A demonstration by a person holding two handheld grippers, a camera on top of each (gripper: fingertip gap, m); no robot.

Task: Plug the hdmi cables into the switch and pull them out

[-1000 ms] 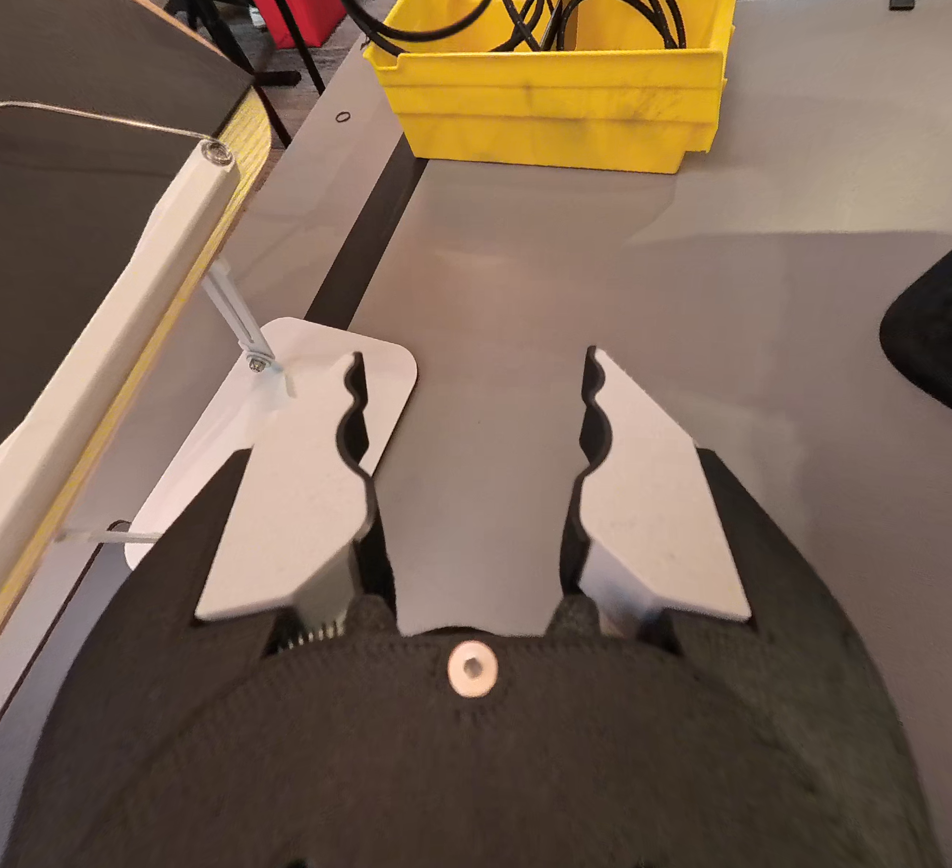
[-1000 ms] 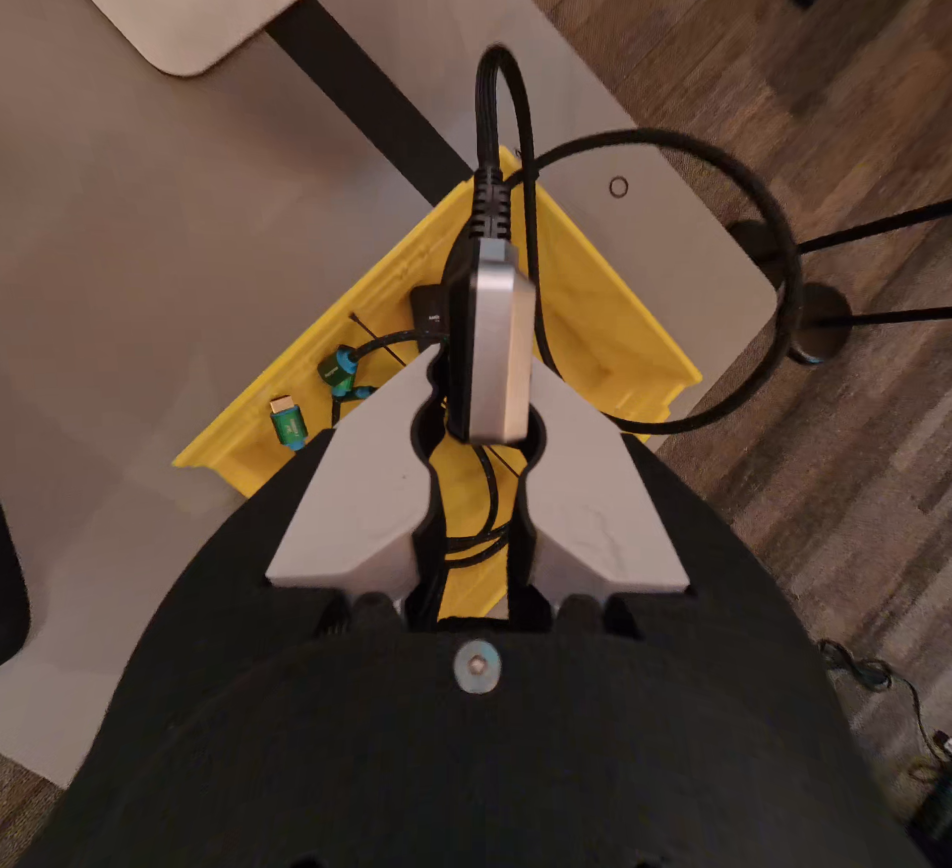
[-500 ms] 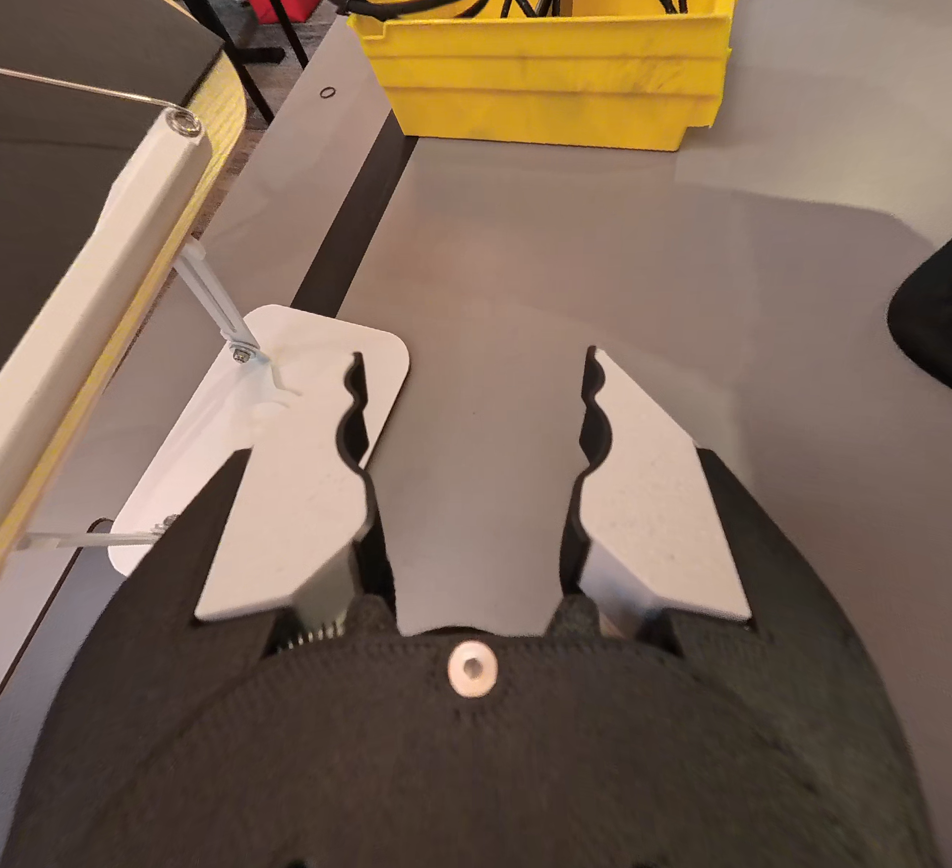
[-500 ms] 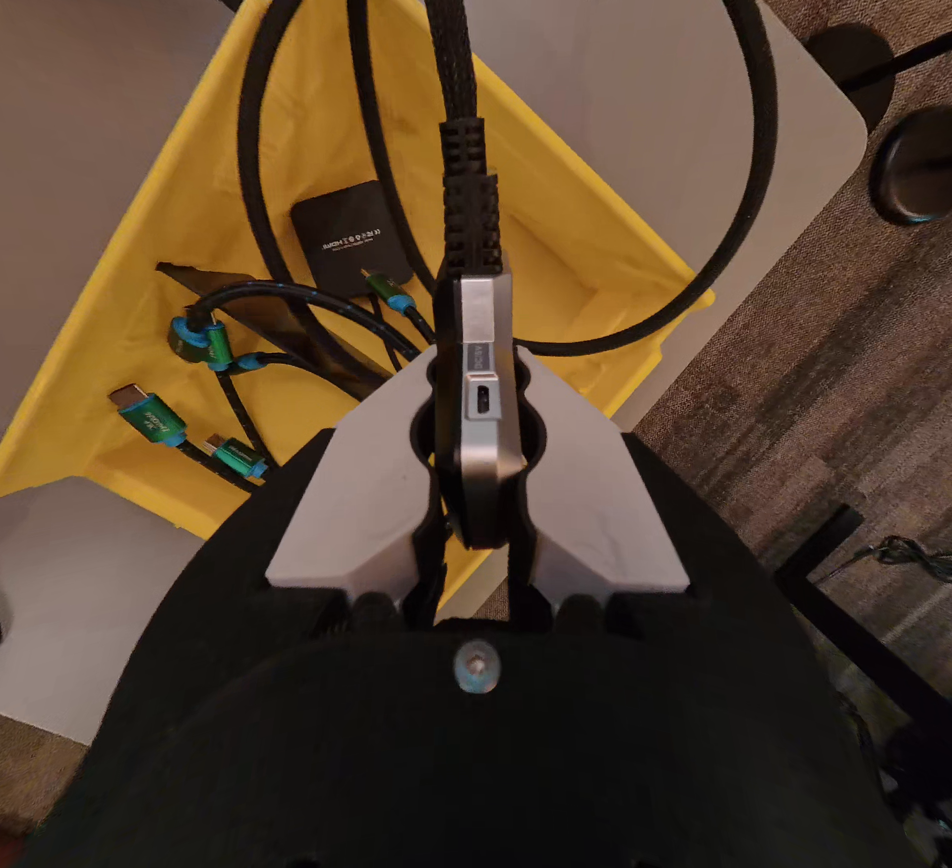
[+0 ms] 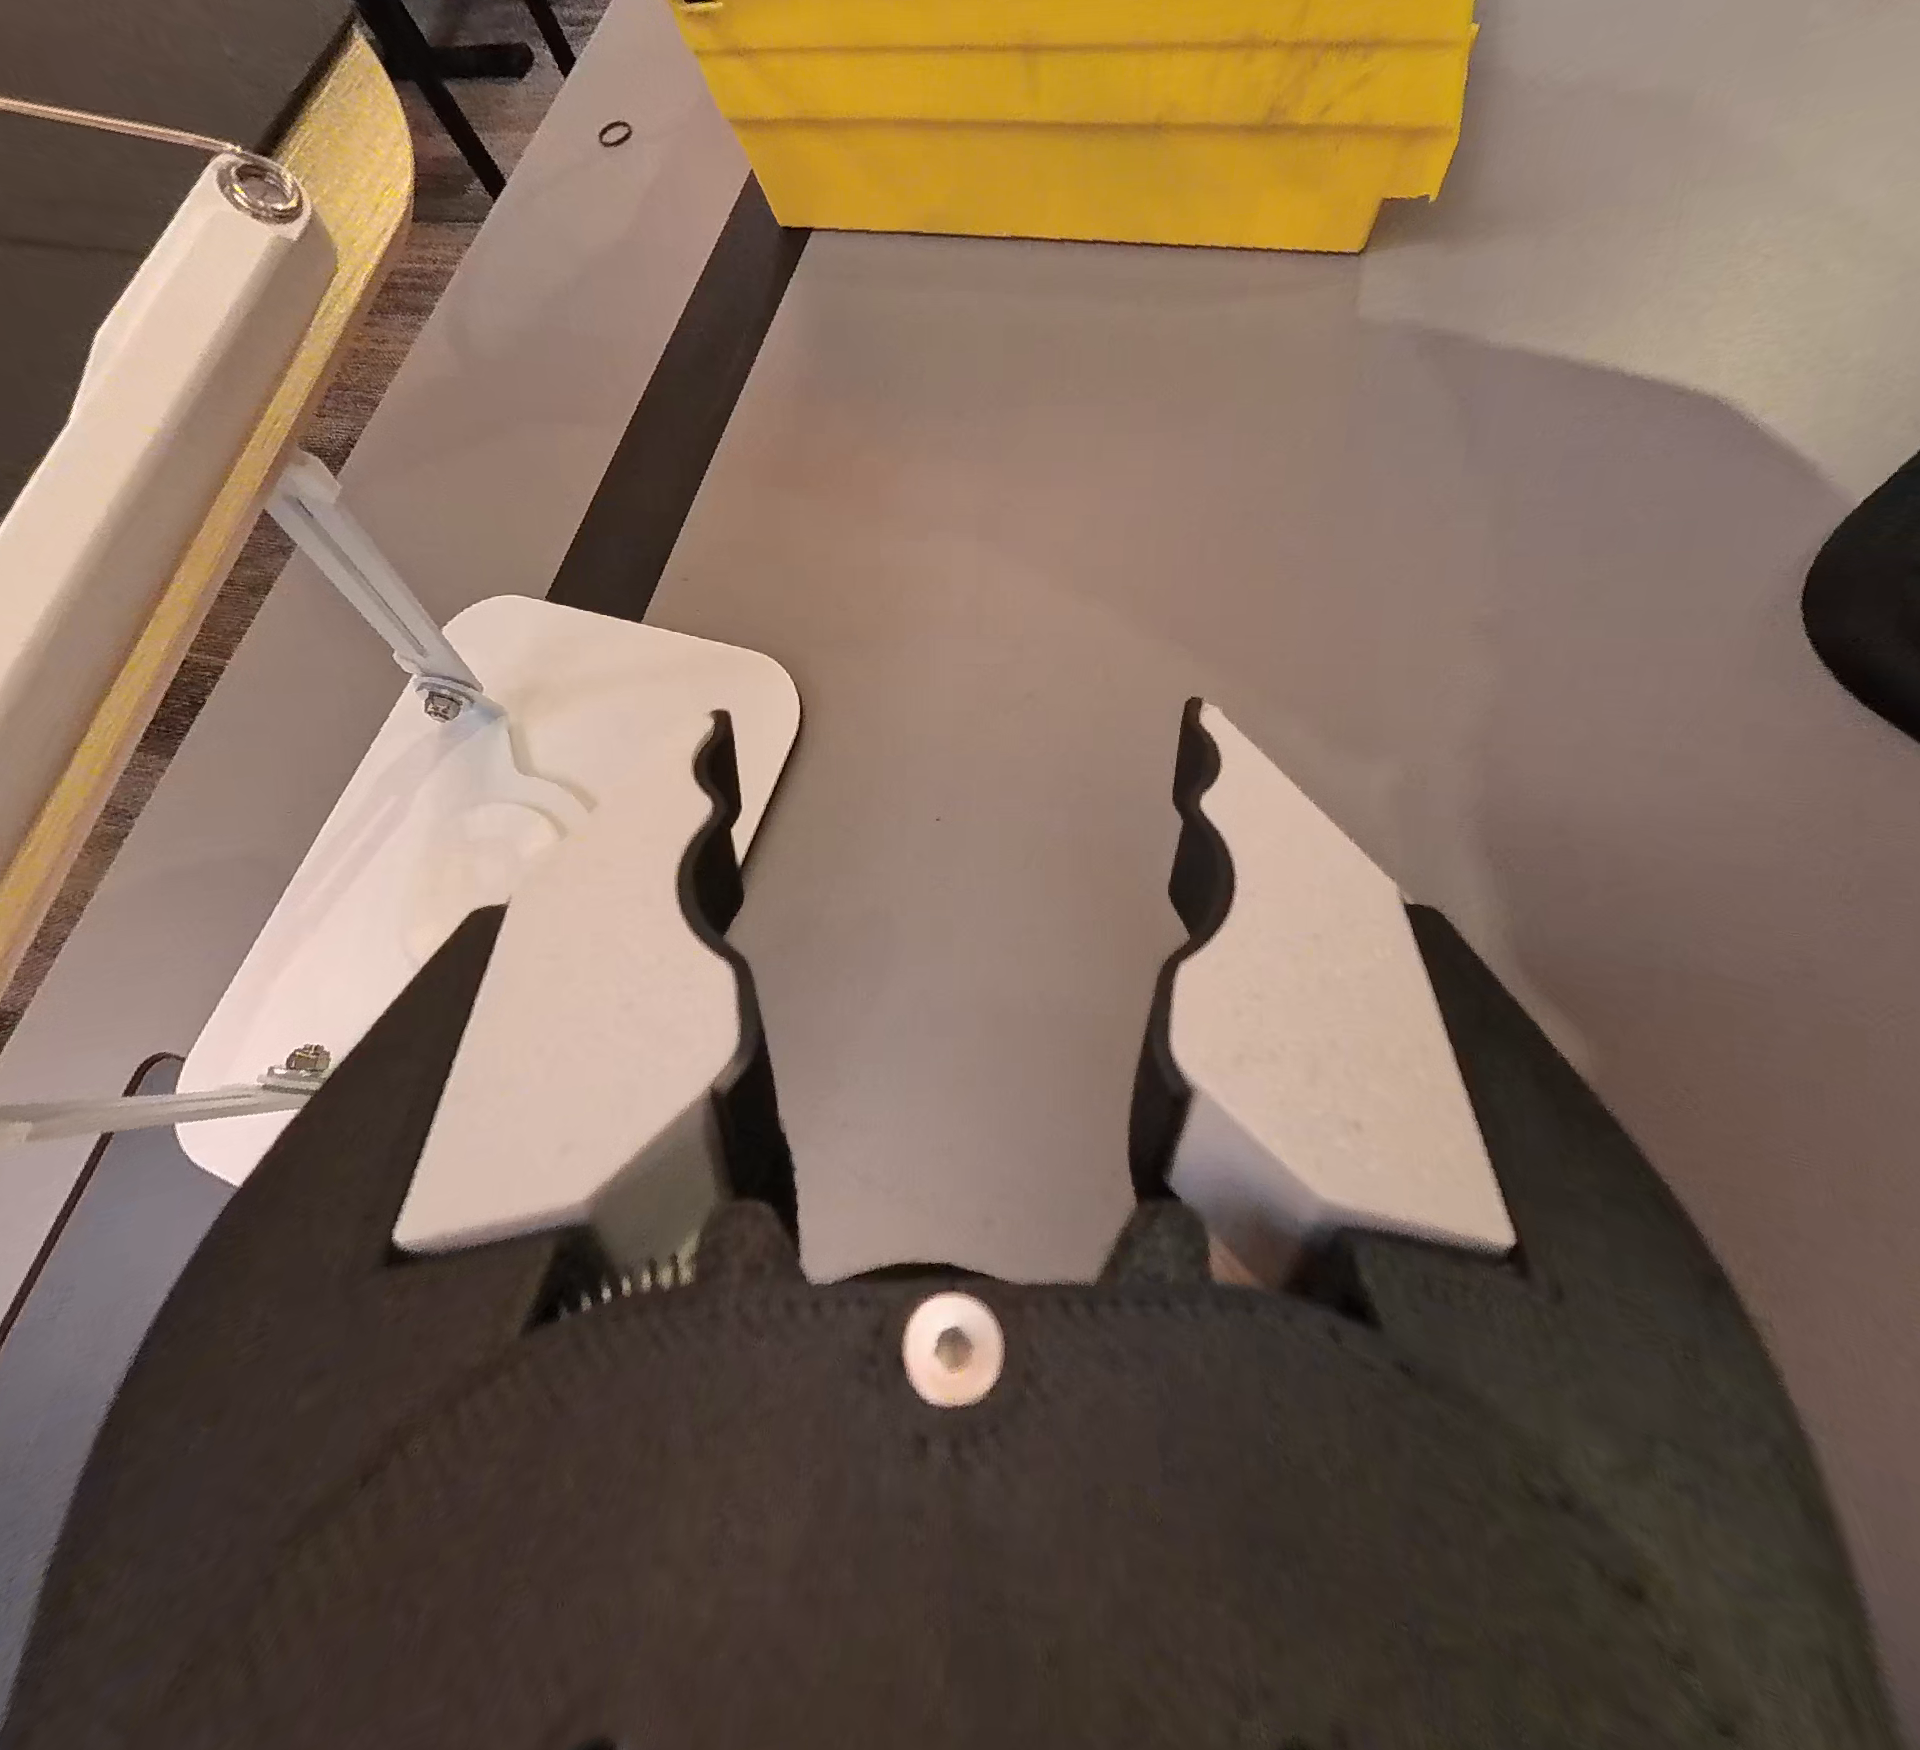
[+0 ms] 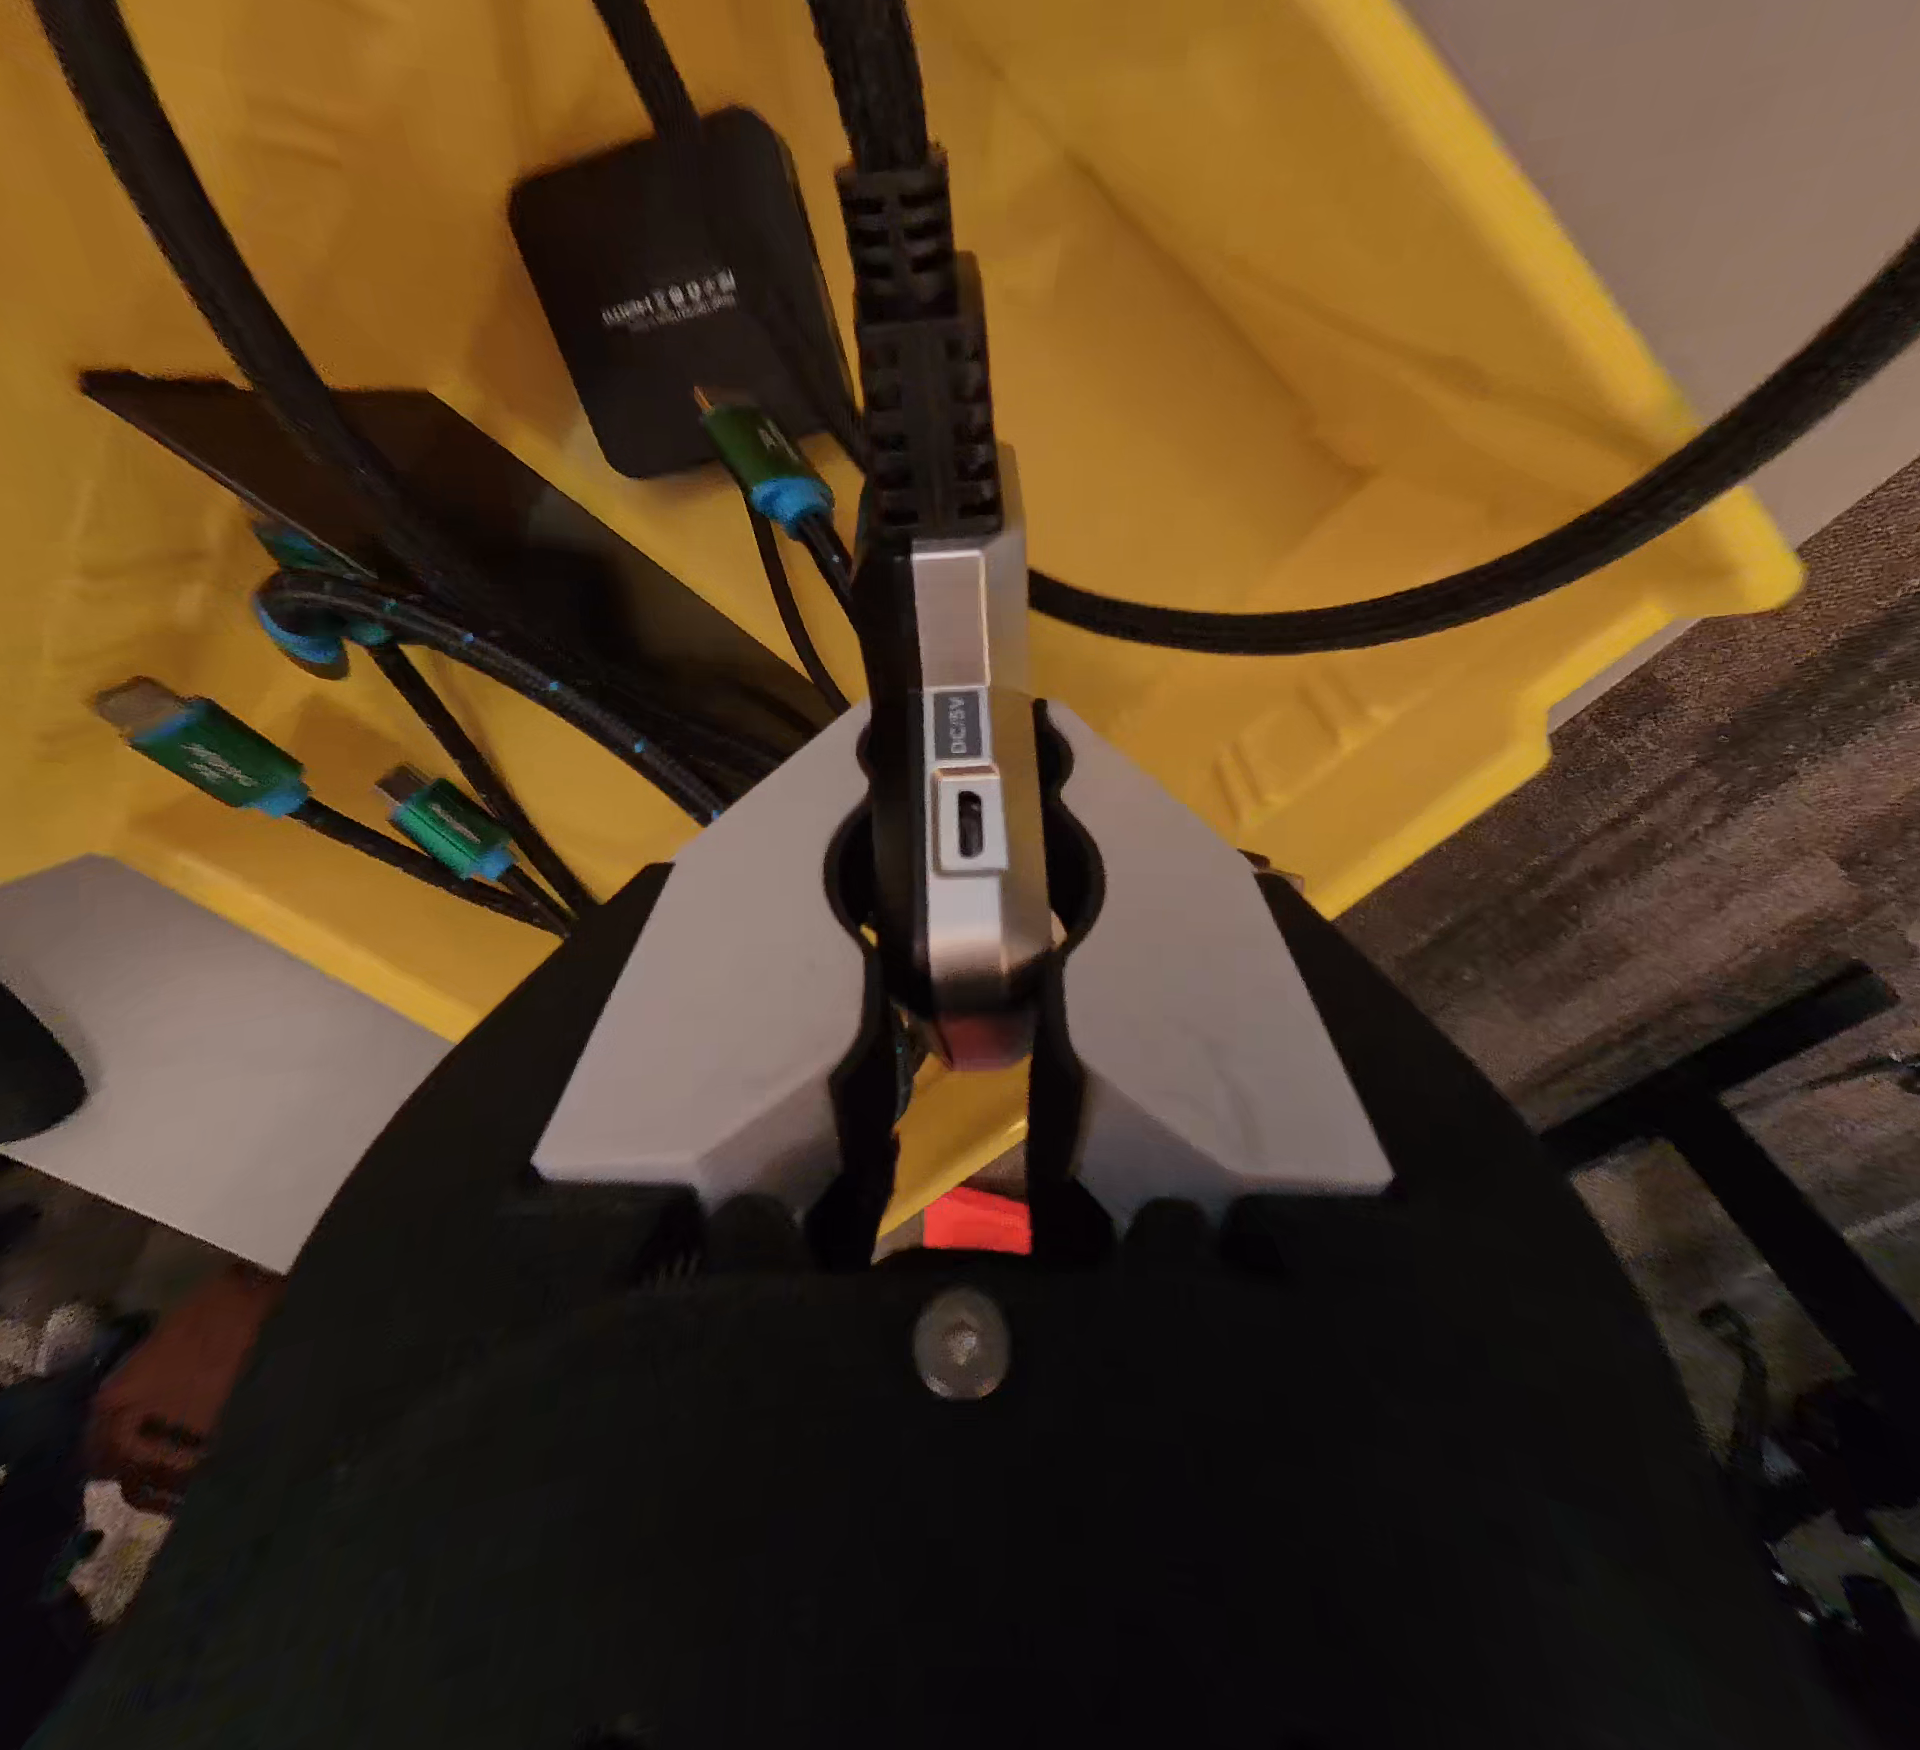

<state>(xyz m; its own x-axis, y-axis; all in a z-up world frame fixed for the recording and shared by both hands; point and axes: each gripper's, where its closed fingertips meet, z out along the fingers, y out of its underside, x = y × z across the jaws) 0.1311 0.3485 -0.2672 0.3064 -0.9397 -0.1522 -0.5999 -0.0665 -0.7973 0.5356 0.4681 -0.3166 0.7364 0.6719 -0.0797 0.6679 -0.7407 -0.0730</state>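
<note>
My right gripper (image 6: pixel 961 744) has its jaws clamped on the silver switch (image 6: pixel 961 796), held edge-on above the yellow bin (image 6: pixel 1299 370). A thick black braided cable (image 6: pixel 904 329) is plugged into the switch's far end and loops off to the right past the bin's rim. Below it in the bin I see a small black box (image 6: pixel 675 287), a dark divider and several green-tipped hdmi cables (image 6: pixel 213 755) lying loose, crowding the space under the switch.

My left gripper (image 5: pixel 956 724) hangs over the grey desk (image 5: pixel 1039 505) with its jaws spread wide and nothing between them. The bin (image 5: pixel 1081 90) stands well ahead of it, cables spilling over its rim. A white base plate (image 5: pixel 582 724) lies just beside the left finger.
</note>
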